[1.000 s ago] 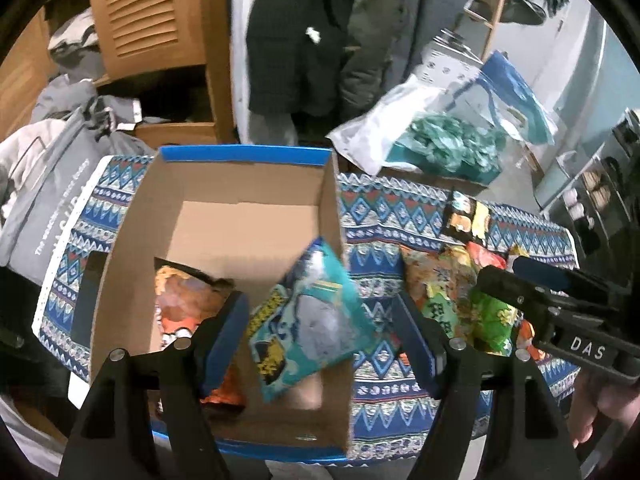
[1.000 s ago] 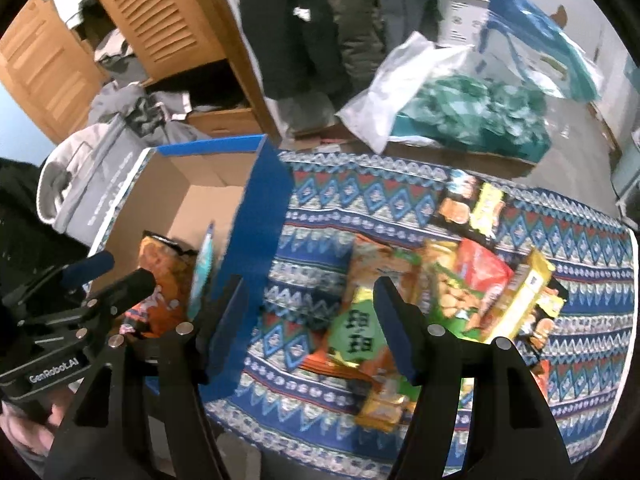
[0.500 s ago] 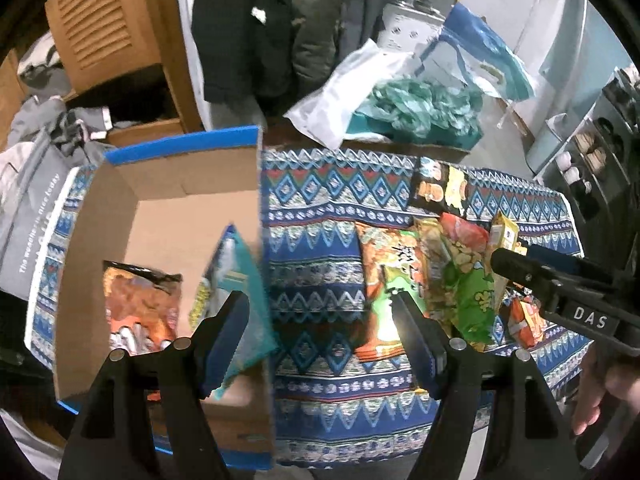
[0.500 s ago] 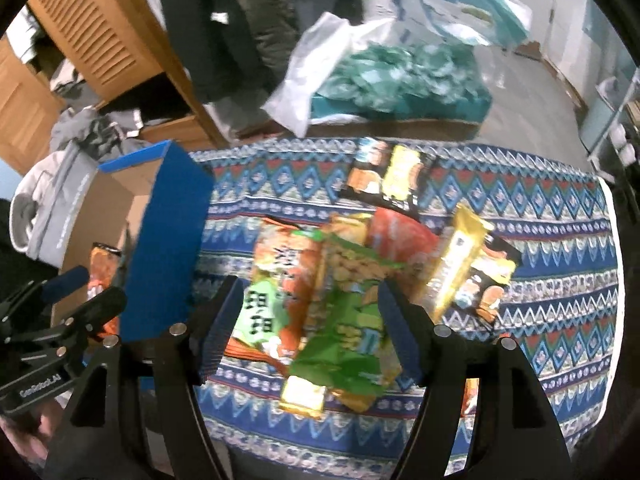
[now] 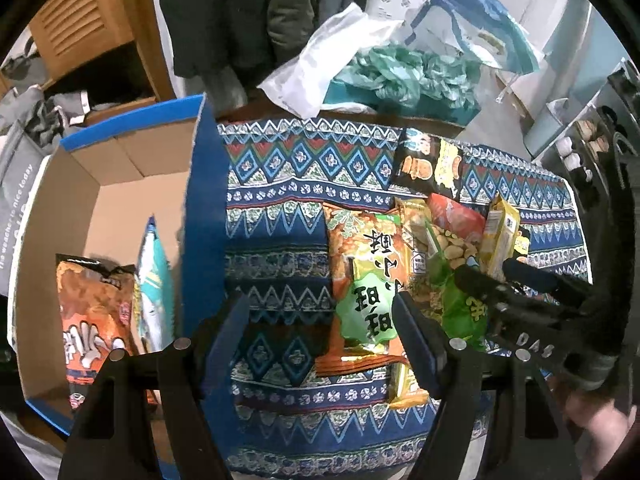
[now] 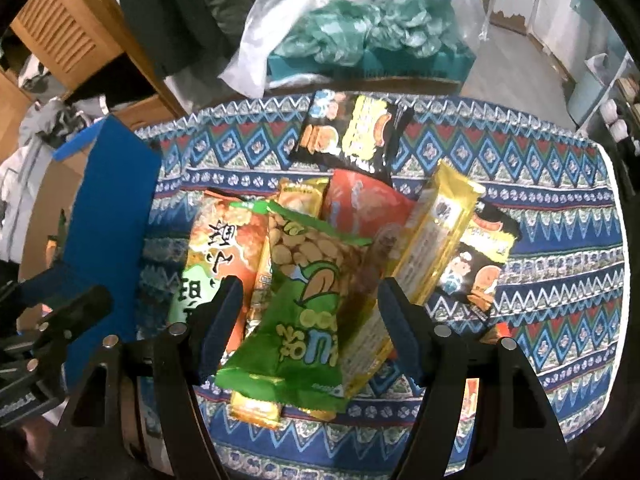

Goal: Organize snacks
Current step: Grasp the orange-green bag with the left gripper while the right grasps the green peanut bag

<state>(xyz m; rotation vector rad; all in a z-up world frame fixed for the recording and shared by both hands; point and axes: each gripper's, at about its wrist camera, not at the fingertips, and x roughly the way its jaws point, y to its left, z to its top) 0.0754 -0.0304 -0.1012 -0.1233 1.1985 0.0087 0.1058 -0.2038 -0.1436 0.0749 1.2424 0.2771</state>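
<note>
- Snacks piled on patterned counter cloth [image 5: 280, 184], right of cardboard box [image 5: 132, 168].
- Right gripper [image 6: 310, 304] fingers apart, straddling green peanut bag [image 6: 308, 292], not squeezing.
- Left gripper [image 5: 320, 320] fingers released, empty, beside orange-green pack [image 5: 368, 272].
- Orange chip bag [image 5: 92, 316] + teal bag [image 5: 154, 280] inside box.

We see a cardboard box [image 5: 132, 184], matt brown inside with blue outer faces, on a woven-looking patterned cloth [image 5: 280, 168]. The snack packets [image 6: 312, 280] are glossy, crinkled plastic film. Both grippers look like matt black plastic; a louvred wooden door [image 6: 56, 40] stands behind.
</note>
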